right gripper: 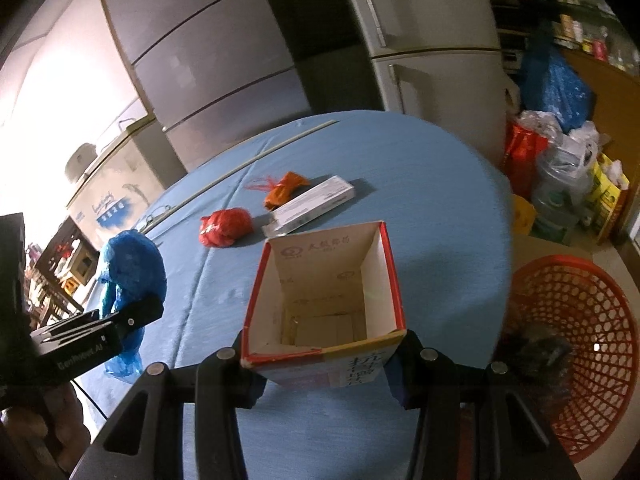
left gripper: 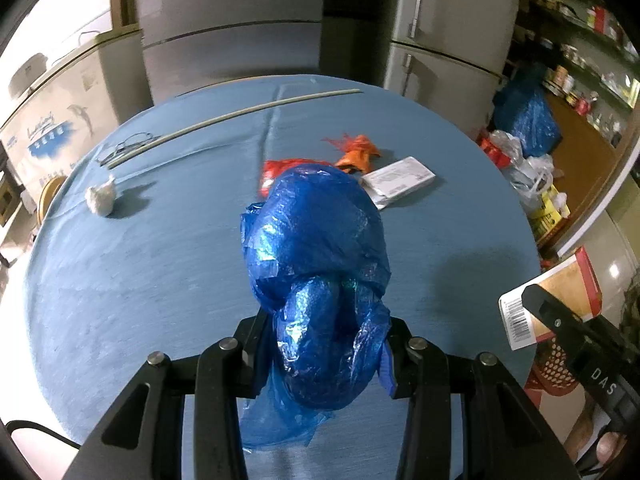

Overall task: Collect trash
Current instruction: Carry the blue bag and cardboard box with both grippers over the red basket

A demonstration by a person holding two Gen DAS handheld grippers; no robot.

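The round table, covered in blue cloth, filled both views. At lower centre of the right wrist view, an open-topped red-edged carton was clamped between the right gripper fingers, its mouth facing the camera and its long axis running away from it. At lower centre of the left wrist view, a crumpled blue plastic bag was pinched by the left gripper, extending up-frame beyond the fingertips.

On the desk, the flat packet lies behind the open carton, with two crumpled wrappers to the carton's left rear. The basket stands right of the carton, off the desk; the bagged bundle is left of it.
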